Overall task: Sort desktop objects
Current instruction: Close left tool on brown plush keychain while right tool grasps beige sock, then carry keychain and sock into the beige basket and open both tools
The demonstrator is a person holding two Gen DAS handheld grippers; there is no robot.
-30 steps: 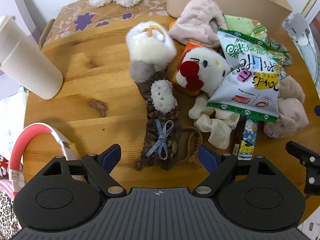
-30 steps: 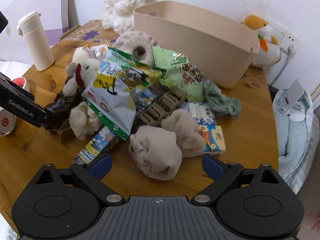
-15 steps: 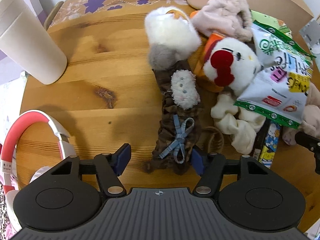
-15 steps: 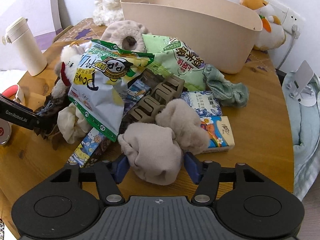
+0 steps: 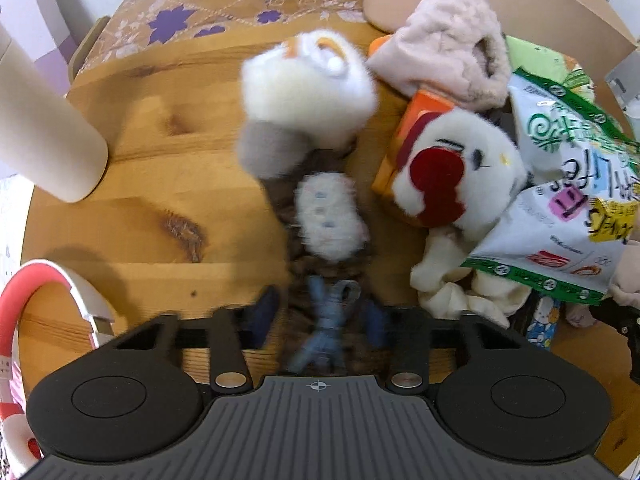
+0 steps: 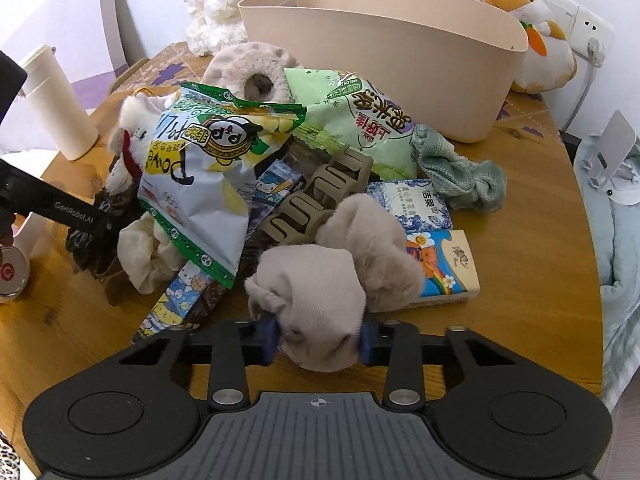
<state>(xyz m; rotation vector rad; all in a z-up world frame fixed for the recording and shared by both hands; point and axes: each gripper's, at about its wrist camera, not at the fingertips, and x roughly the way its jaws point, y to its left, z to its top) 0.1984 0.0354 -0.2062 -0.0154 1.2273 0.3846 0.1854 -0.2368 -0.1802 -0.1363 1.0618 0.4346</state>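
My left gripper [image 5: 320, 318] is shut on the near end of a brown scrunchie [image 5: 328, 264] with a blue bow and a white fuzzy patch; the view is blurred with motion. A white plush [image 5: 308, 88] lies at its far end. My right gripper [image 6: 318, 334] is shut on a beige scrunchie [image 6: 316, 284] at the front of the pile. The pile holds a white snack bag [image 6: 200, 172], a green snack bag [image 6: 360, 120], a khaki hair claw [image 6: 316, 196] and tissue packs [image 6: 440, 268]. A beige basket [image 6: 380, 60] stands behind.
A cream bottle [image 5: 44, 136] stands at the left on the wooden table [image 5: 160, 184]. Red and white headphones [image 5: 48, 300] lie at the near left. A Hello Kitty plush [image 5: 452, 172], a pink fuzzy scrunchie [image 5: 444, 44] and a green scrunchie [image 6: 460, 172] lie in the pile.
Both grippers closed from open: the left onto the brown scrunchie, the right onto the beige scrunchie. Both moved forward into the pile.
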